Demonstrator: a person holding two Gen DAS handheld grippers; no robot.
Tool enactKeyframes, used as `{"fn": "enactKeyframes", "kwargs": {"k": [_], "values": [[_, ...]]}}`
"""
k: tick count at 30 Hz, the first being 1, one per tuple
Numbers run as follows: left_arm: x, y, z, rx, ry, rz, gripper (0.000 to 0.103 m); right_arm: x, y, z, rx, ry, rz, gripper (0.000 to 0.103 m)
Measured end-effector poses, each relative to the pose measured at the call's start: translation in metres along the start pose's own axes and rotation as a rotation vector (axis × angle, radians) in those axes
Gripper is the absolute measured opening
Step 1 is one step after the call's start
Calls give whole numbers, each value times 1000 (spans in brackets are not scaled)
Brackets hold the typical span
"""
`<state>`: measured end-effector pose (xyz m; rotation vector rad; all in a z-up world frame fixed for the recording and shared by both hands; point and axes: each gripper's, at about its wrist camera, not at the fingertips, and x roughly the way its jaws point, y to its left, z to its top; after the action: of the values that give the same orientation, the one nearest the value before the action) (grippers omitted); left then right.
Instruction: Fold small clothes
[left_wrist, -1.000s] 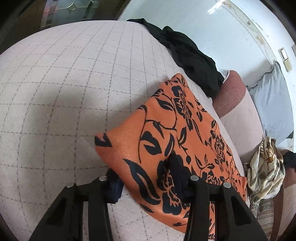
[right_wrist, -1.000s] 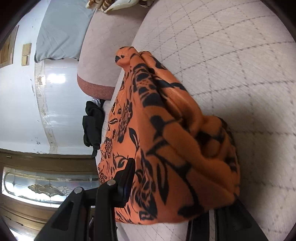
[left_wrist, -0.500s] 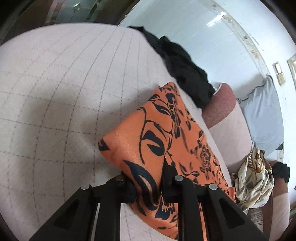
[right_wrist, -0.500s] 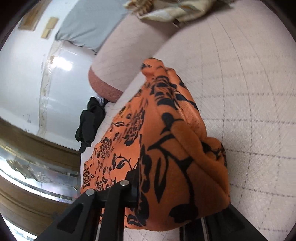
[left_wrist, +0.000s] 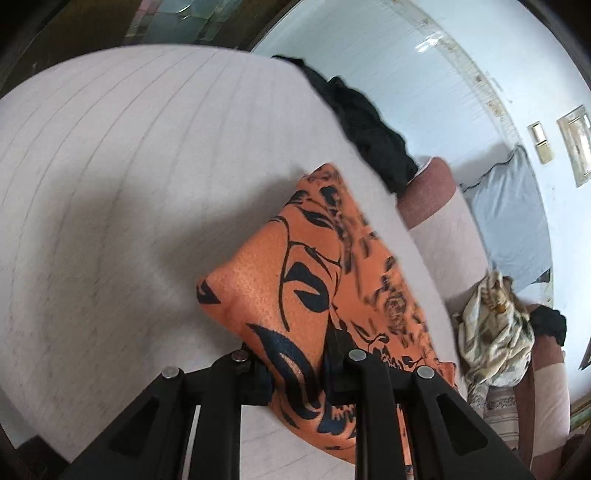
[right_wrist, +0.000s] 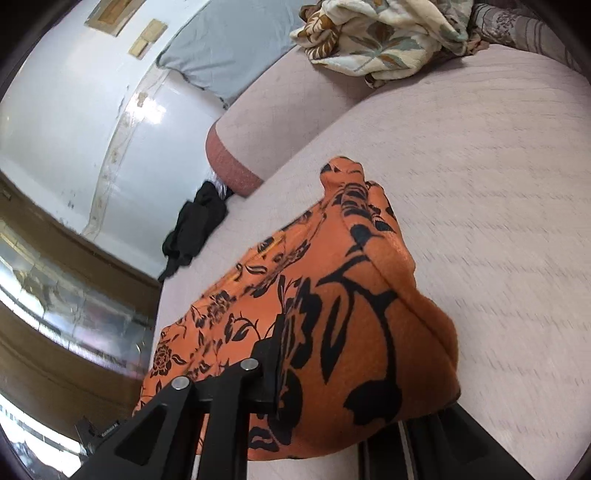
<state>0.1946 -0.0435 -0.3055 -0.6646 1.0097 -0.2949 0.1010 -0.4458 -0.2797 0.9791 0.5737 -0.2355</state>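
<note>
Pale quilted upholstery (left_wrist: 110, 192) fills the left wrist view, bare and open to the left of the orange floral garment (left_wrist: 306, 280), which lies on it near the right-hand edge. The left gripper (left_wrist: 295, 363) is clamped on the garment's near corner, cloth pinched between both black pads. Beyond the garment a black garment (left_wrist: 369, 136) is heaped at the surface's far edge against the white wall (left_wrist: 388, 59). To the right sit a bolster with a reddish end (left_wrist: 432, 188), a grey pillow (left_wrist: 513, 221) and a crumpled cream leaf-print cloth (left_wrist: 491, 332).

From the right wrist, the same upholstery (right_wrist: 498, 177) runs clear to the right. The right gripper (right_wrist: 332, 402) is closed on a bunched fold of the orange floral garment (right_wrist: 332, 302); one finger is buried under cloth, so the grip's far side is probably pressing but hard to see. The black garment (right_wrist: 195, 221) lies at the left edge, the bolster (right_wrist: 236, 158) and grey pillow (right_wrist: 221, 48) behind, the cream cloth (right_wrist: 376, 33) at the top.
</note>
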Motion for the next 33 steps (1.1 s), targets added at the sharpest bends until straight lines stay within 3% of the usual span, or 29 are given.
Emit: {"fn": "enactKeyframes", "kwargs": {"k": [2, 4, 6, 7, 8, 9, 10, 12, 13, 14, 16, 20, 22, 25, 30, 31, 33], "values": [[13, 12, 2, -47, 42, 16, 28, 1, -13, -13, -2, 72, -28, 17], [21, 22, 7, -108, 62, -25, 35, 7, -25, -20, 43, 133, -77, 23], [20, 21, 9, -125, 60, -55, 44, 6, -33, -19, 105, 183, -66, 28], [20, 20, 8, -120, 60, -70, 52, 0, -33, -17, 123, 199, -63, 36], [20, 17, 8, -110, 59, -77, 54, -9, -31, -17, 116, 214, -69, 41], [19, 16, 8, -99, 58, -69, 54, -16, -28, -18, 103, 225, -75, 57], [19, 13, 7, -86, 56, -60, 54, -25, -24, -19, 87, 237, -78, 64], [17, 9, 7, -64, 38, -45, 50, -43, -15, -25, 41, 251, -74, 64], [16, 7, 7, -45, 26, -33, 32, -51, -6, -27, -3, 268, -70, 63], [15, 4, 6, -12, 19, -13, 28, -55, 1, -29, -29, 275, -60, 61], [14, 1, 6, 26, 7, -5, 25, -54, 23, -23, -87, 271, -12, 32], [20, -2, 7, 74, 4, 9, 26, -13, 74, -17, -217, 239, -9, 25], [26, 3, 10, 57, 22, 5, 36, 19, 89, -20, -235, 257, -10, 25], [33, 9, 15, 23, 30, -20, 37, 75, 104, -18, -245, 271, -53, 25], [34, -9, 15, 121, 1, -15, 26, 146, 85, -14, -132, 323, -109, 22], [32, -14, 14, 150, -14, -12, 25, 154, 75, -16, -100, 332, -84, 16], [28, -21, 13, 179, -33, -15, 24, 150, 75, -12, -102, 338, -74, 16]]}}
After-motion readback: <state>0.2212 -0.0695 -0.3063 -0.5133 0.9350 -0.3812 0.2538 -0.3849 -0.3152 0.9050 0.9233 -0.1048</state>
